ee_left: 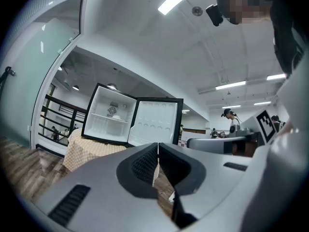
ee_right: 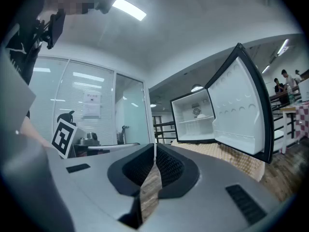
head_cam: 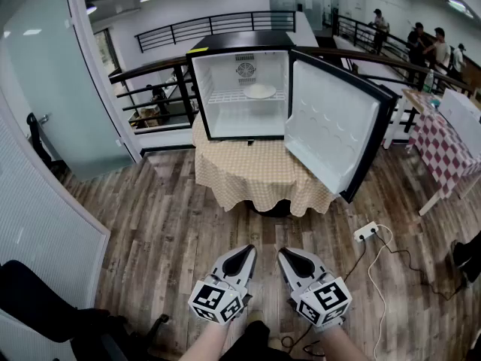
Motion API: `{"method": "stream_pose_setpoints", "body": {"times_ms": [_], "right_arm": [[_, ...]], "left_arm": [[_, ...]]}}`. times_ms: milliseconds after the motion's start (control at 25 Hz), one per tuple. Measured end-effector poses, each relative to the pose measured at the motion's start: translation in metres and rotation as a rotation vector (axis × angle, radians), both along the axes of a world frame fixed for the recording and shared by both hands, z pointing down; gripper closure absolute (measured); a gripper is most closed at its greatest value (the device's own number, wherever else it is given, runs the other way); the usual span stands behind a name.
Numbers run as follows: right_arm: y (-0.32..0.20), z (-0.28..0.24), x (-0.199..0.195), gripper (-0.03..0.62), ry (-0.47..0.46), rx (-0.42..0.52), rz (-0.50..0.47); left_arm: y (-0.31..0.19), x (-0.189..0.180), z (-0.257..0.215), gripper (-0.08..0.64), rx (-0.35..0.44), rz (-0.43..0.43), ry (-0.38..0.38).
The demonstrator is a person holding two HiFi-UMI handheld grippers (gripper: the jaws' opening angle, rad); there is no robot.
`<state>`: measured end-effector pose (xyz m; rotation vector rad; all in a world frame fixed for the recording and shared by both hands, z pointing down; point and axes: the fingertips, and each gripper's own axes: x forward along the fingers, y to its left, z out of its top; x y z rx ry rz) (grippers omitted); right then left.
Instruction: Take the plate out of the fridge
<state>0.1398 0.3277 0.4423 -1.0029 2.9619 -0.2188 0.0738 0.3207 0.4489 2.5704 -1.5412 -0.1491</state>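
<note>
A small black fridge (head_cam: pixel 207 89) stands on a table with a checked tan cloth (head_cam: pixel 252 171), its door (head_cam: pixel 331 126) swung wide open to the right. A pale plate (head_cam: pixel 260 91) rests on the fridge's wire shelf. The plate shows faintly in the left gripper view (ee_left: pixel 116 117) and the right gripper view (ee_right: pixel 202 116). Both grippers hang low near my body, well short of the fridge. My left gripper (head_cam: pixel 250 250) and right gripper (head_cam: pixel 282 252) are shut with nothing between their jaws.
A white power strip (head_cam: pixel 366 232) and cables lie on the wood floor at the right. A table with a red checked cloth (head_cam: pixel 451 149) stands far right. A glass wall (head_cam: pixel 52 74) and a black railing (head_cam: pixel 150 89) stand left of the fridge. People (head_cam: pixel 436 47) stand at the back right.
</note>
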Motion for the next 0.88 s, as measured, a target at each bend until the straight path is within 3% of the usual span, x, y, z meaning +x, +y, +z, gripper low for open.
{"method": "stream_pose_setpoints", "body": {"times_ms": [240,880], "right_arm": [[-0.025,0.001,-0.010,0.554,0.001,-0.009,0.013],[-0.115,0.008,-0.051,0.552,-0.004,-0.035,0.066]], "left_arm": [[-0.027,-0.013,0.002,0.548,-0.016,-0.037,-0.004],[-0.118,-0.048,0.007,0.548,-0.024,-0.002,0.022]]}}
